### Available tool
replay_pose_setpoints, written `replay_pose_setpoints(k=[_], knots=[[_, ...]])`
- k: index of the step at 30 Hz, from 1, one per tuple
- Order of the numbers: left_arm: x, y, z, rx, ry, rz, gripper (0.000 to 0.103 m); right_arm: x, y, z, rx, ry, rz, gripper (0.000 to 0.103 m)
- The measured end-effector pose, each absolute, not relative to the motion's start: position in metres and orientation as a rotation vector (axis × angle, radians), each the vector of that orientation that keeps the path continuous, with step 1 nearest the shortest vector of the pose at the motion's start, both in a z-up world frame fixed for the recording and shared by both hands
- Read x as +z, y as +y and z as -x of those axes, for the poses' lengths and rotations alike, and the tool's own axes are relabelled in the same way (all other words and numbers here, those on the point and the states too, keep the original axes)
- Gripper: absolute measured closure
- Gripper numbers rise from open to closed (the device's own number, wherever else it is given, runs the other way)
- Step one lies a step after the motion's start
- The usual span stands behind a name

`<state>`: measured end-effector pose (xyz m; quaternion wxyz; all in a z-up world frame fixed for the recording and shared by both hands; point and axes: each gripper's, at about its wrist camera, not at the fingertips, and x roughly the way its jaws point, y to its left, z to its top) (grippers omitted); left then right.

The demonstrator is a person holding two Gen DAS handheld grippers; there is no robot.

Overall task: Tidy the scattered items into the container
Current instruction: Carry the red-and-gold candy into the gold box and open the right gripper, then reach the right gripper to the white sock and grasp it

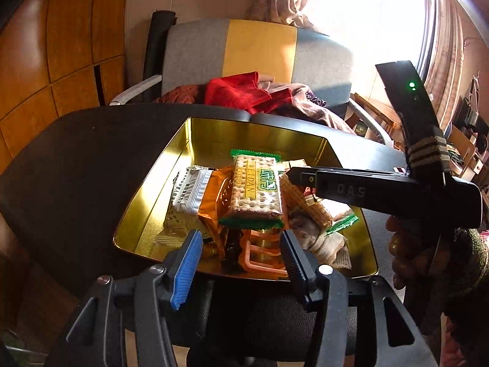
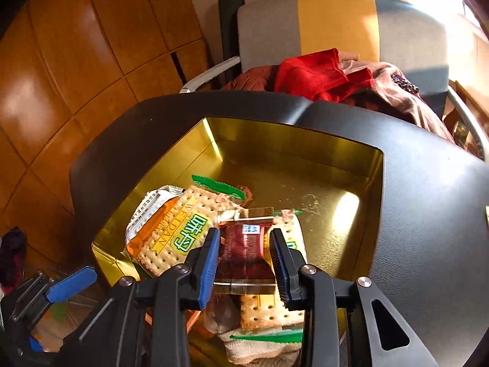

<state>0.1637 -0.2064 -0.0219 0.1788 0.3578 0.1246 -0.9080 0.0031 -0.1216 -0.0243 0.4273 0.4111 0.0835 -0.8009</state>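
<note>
A gold tin (image 1: 143, 205) (image 2: 305, 143) sits on a black surface (image 1: 76, 153) and holds several snack packets. A green-edged cracker packet (image 1: 253, 192) (image 2: 174, 238) lies on top, beside a white packet (image 1: 189, 195) and an orange wrapper (image 1: 214, 208). An orange plastic rack (image 1: 259, 253) and a beige sock (image 1: 330, 244) lie at the tin's near end. My left gripper (image 1: 241, 244) stands open over that near rim, with nothing between its fingers. My right gripper (image 2: 244, 244) (image 1: 295, 176) is shut on a dark red packet (image 2: 244, 253) above the tin's contents.
Behind the black surface stands a grey and yellow armchair (image 1: 259, 46) (image 2: 336, 18) piled with red cloth (image 1: 241, 91) (image 2: 318, 73). Wooden panels (image 1: 61, 46) line the left wall. A bright window with curtains (image 1: 397, 15) is at the right. A hand in a dark green sleeve (image 1: 467, 253) holds the right gripper.
</note>
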Motion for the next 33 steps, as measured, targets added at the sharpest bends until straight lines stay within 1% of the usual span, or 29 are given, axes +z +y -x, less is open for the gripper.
replay_pose_setpoints(k=[4,7,10,14,19,23,33], knots=[[-0.019,-0.200,-0.163,-2.582,0.337,-1.016,0.049,-0.018,-0.104,-0.005,-2.030,0.155,-1.012,0.064],[-0.016,-0.192,-0.160,-2.604,0.317,-1.023,0.049,-0.015,-0.086,-0.006,-2.062,0.120,-1.005,0.063],[-0.011,-0.181,-0.155,-2.630,0.295,-1.035,0.049,-0.016,-0.063,-0.006,-2.111,0.094,-1.017,0.060],[-0.004,-0.162,-0.141,-2.672,0.239,-1.062,0.049,-0.021,-0.027,-0.006,-2.189,0.061,-1.052,0.059],[0.002,-0.126,-0.112,-2.752,0.168,-1.135,0.048,-0.029,0.023,-0.003,-2.298,0.017,-1.102,0.055],[0.003,-0.092,-0.089,-2.813,0.116,-1.210,0.047,-0.036,0.066,0.004,-2.395,-0.035,-1.144,0.054],[-0.008,-0.019,-0.012,-2.906,0.084,-1.419,0.047,-0.051,0.173,0.019,-2.615,-0.191,-1.231,0.050]])
